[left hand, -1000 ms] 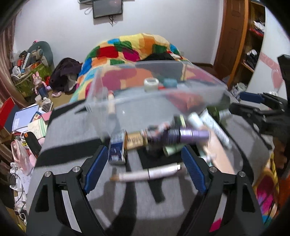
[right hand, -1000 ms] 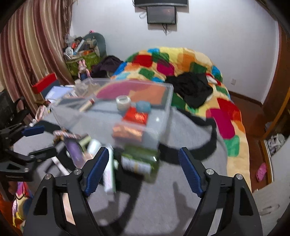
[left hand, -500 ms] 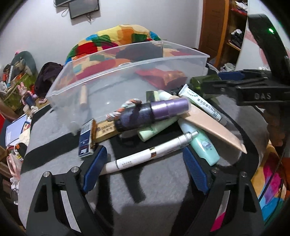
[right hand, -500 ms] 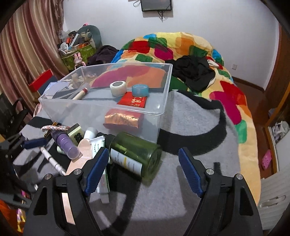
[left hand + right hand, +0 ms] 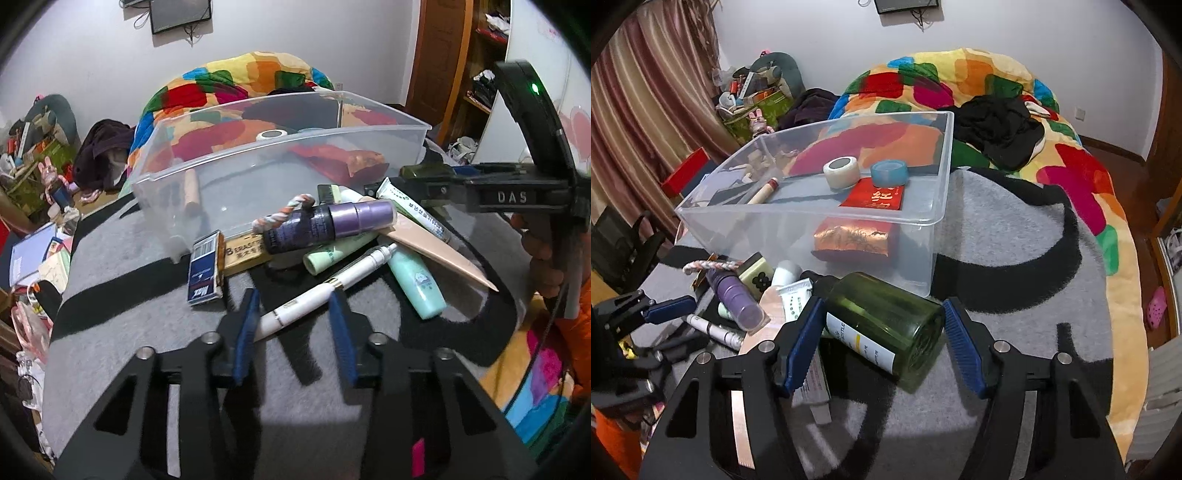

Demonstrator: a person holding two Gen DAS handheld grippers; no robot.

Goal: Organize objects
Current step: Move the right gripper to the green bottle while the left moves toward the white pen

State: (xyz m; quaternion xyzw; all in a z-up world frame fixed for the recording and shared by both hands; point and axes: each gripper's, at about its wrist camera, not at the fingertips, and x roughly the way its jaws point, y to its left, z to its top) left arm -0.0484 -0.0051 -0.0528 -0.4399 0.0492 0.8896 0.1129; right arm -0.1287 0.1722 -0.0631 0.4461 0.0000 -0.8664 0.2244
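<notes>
Left gripper (image 5: pixel 291 310) low over the grey blanket (image 5: pixel 147 317), fingers apart astride the slim white pen (image 5: pixel 325 291), not clamped. Right gripper (image 5: pixel 882 332) fingers spread either side of the green glass bottle (image 5: pixel 886 321), lying on its side, labelled, smooth. Behind: clear plastic bin (image 5: pixel 923 221) holding two tape rolls and a red packet.

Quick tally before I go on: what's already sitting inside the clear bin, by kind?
Inside the clear bin, as far as I can make out:
Tape rolls: 2 (white, blue)
Red packets: 1
Copper foil packs: 1
Wooden sticks: 1
Total: 5
</notes>
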